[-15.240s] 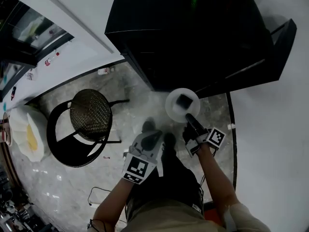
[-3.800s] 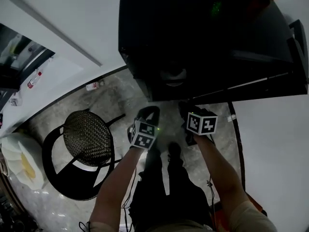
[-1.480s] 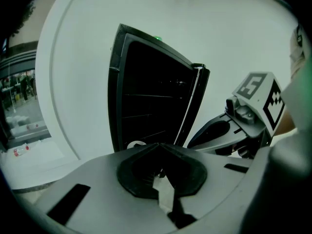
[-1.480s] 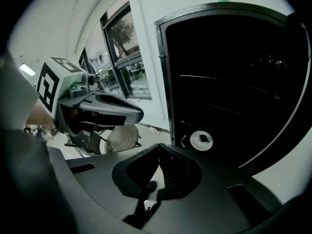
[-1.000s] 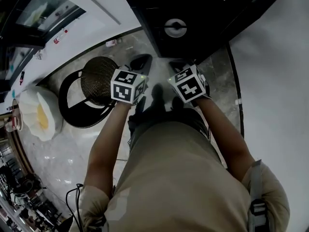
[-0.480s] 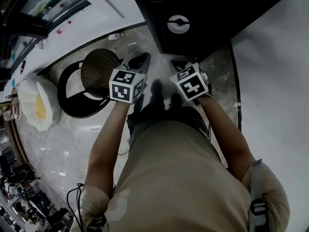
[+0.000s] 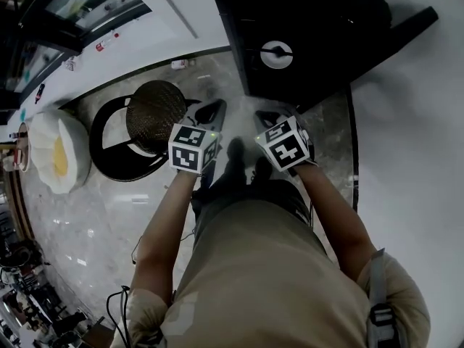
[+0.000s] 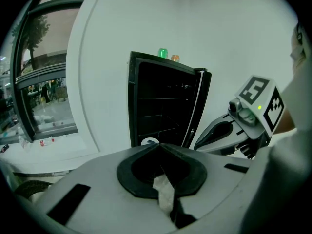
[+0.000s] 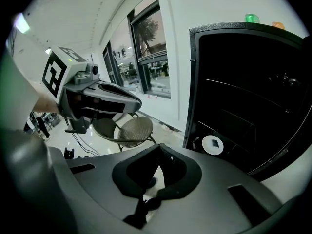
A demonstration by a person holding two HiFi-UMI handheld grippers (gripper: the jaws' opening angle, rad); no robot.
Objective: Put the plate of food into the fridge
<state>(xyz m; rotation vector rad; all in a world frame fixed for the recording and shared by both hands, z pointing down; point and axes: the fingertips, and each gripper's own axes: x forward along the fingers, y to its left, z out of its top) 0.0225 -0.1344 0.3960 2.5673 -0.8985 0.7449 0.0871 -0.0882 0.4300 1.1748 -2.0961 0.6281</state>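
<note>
Pale marble floor (image 7: 109, 209) in front of an open black fridge (image 7: 304, 20), white plate of food (image 7: 276, 54) on a low shelf inside it, left gripper (image 8: 158, 146) and right gripper (image 9: 159, 146) both closed on nothing, side by side, apart from the plate, woven chair (image 7: 154, 111) at the left

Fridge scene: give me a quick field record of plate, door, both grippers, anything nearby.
plate: inside the fridge, low down, a dark piece of food on it
fridge door: open
left gripper: jaws together, empty, away from the fridge
right gripper: jaws together, empty, away from the fridge
chair: on the floor, left of the fridge
</note>
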